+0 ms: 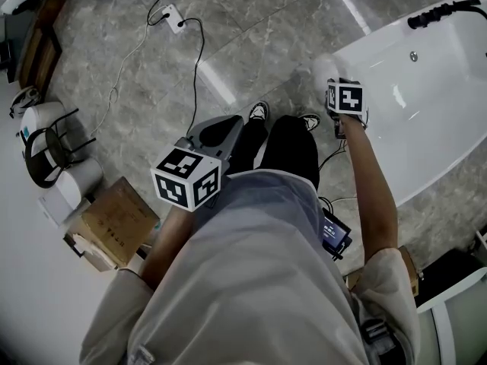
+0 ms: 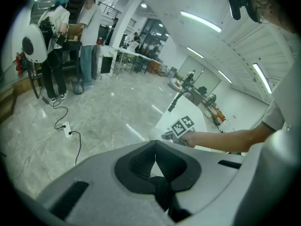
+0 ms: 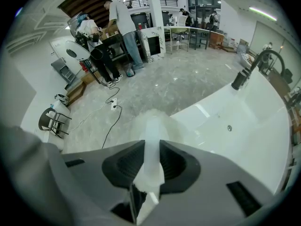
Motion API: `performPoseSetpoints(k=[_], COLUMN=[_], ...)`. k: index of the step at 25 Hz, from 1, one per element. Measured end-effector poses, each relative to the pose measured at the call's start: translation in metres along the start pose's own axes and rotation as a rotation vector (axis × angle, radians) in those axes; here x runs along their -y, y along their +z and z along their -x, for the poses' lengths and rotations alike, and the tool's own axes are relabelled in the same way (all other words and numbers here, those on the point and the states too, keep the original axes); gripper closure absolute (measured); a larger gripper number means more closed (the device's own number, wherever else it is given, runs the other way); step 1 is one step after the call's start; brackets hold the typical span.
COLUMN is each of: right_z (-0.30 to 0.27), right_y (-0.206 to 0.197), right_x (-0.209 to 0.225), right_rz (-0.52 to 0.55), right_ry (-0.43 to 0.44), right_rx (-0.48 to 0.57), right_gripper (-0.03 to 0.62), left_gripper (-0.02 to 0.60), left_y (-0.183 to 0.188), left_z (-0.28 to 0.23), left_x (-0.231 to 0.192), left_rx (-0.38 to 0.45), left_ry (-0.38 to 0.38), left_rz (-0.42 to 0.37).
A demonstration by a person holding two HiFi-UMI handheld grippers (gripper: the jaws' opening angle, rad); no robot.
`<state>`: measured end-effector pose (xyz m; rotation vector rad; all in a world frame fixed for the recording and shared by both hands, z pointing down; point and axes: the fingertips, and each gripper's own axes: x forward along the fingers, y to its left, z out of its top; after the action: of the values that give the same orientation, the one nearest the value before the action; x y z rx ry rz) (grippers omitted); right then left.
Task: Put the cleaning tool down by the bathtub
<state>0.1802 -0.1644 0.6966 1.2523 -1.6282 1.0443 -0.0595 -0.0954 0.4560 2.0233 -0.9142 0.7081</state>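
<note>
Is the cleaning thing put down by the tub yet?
Not yet. Done: the white scrubber is already near the bathtub. In hand: the right tool is shut on its handle, off the floor. Left: lower it beside the tub and let go.

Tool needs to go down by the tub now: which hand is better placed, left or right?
Right. The right gripper is clamped on the handle of the cleaning tool, whose head is over the floor beside the bathtub. The left gripper is shut, empty, back by the person's legs.
</note>
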Motion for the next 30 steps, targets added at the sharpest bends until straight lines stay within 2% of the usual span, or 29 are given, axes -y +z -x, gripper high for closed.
performPoseSetpoints(k=[21, 30], right_z=[-0.01, -0.013], right_y=[0.008, 0.005], right_x=[0.007, 0.006], right_rz=[-0.041, -0.084], right_ry=[-0.016, 0.001], right_rx=[0.02, 0.023], right_gripper=[0.505, 0.499], left_gripper=[0.577, 0.577], left_y=[-0.011, -0.015], left_z=[0.002, 0.002], left_x=[0.001, 0.002], left_rx=[-0.007, -0.017], left_ry=[-0.005, 0.016], left_rz=[0.045, -0.015])
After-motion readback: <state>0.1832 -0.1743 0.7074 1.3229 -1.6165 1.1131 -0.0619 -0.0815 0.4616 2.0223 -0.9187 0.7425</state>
